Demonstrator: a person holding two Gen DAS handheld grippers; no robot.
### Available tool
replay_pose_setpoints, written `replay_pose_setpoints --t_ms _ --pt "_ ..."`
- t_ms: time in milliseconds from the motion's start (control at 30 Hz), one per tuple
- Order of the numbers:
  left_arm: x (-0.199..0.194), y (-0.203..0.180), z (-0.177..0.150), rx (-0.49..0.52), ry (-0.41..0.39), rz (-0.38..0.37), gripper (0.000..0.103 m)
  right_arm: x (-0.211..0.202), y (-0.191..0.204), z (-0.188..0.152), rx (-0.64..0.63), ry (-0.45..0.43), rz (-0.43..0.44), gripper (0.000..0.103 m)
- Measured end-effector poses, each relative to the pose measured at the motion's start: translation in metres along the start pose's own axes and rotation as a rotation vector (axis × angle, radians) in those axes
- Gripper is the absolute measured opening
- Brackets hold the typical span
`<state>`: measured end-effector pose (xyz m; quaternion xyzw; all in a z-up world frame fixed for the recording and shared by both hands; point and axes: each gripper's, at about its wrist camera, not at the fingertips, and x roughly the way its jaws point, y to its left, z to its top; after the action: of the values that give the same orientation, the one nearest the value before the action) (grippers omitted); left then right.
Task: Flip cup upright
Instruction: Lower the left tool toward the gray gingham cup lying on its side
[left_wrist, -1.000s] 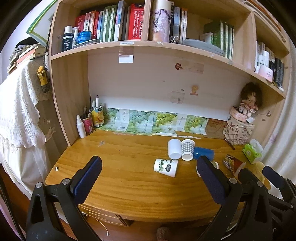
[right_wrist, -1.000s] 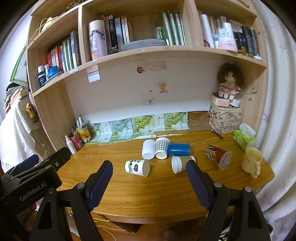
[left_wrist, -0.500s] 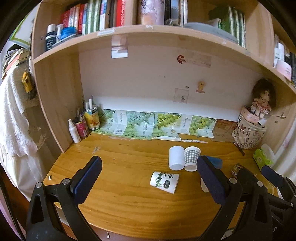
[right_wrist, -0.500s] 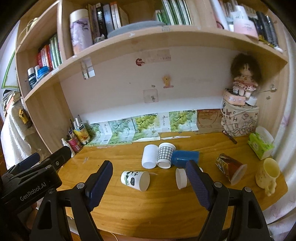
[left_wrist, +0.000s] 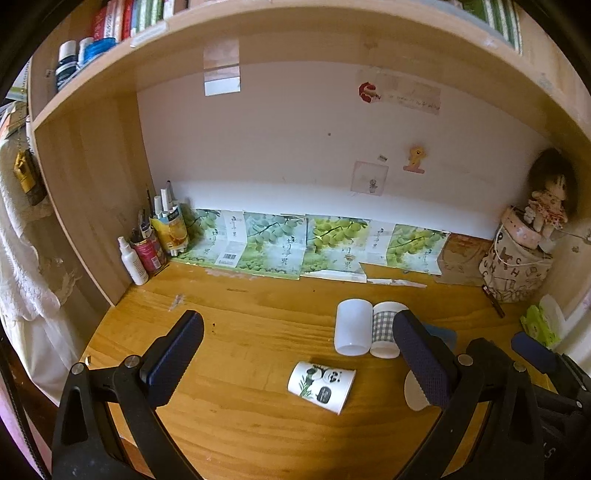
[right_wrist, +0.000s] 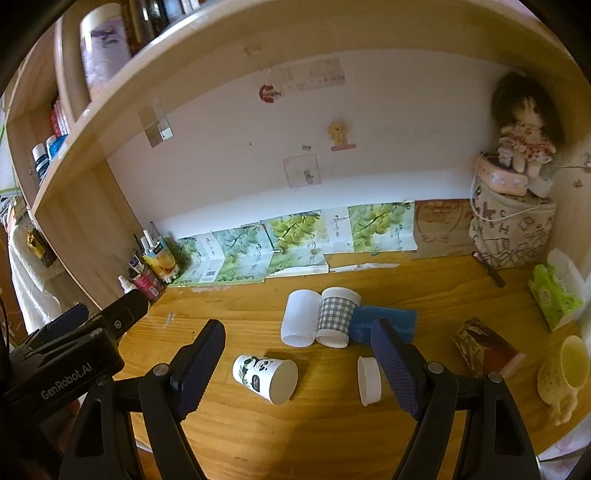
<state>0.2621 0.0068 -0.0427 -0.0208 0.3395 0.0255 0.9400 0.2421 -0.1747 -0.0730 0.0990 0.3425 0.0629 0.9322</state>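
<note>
Several cups lie on their sides on the wooden desk (left_wrist: 258, 424). A white panda-print cup (left_wrist: 321, 385) lies nearest, mouth to the right; it also shows in the right wrist view (right_wrist: 265, 373). Behind it lie a plain white cup (right_wrist: 300, 316), a checked cup (right_wrist: 335, 315) and a blue cup (right_wrist: 388, 322). A small white cup (right_wrist: 368, 380) lies by my right finger. My left gripper (left_wrist: 295, 354) is open and empty above the desk, before the panda cup. My right gripper (right_wrist: 295, 363) is open and empty, the panda cup between its fingers in view.
A brown patterned cup (right_wrist: 487, 349) lies at the right, beside an upright yellow mug (right_wrist: 565, 369). A green tissue pack (right_wrist: 554, 291), a fabric bag with a doll (right_wrist: 511, 225), and pen holders with a spray bottle (left_wrist: 147, 247) line the back. A shelf hangs overhead.
Both grippers have moved forward and lower toward the desk; the cups look larger and nearer. Both stayed open. No cup has moved.
</note>
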Motion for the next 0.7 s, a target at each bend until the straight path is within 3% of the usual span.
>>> replay_pose_setpoints --t_ms 433,700 --pt "0.074 -0.018 0.03 0.007 0.109 0.003 0.102 0.074 -0.027 0.031 0.054 0.142 0.087 0.082" --pt "0.12 -0.029 0.04 0.005 0.216 -0.071 0.102 0.126 -0.046 0.039 0.119 0.263 0.091 0.082"
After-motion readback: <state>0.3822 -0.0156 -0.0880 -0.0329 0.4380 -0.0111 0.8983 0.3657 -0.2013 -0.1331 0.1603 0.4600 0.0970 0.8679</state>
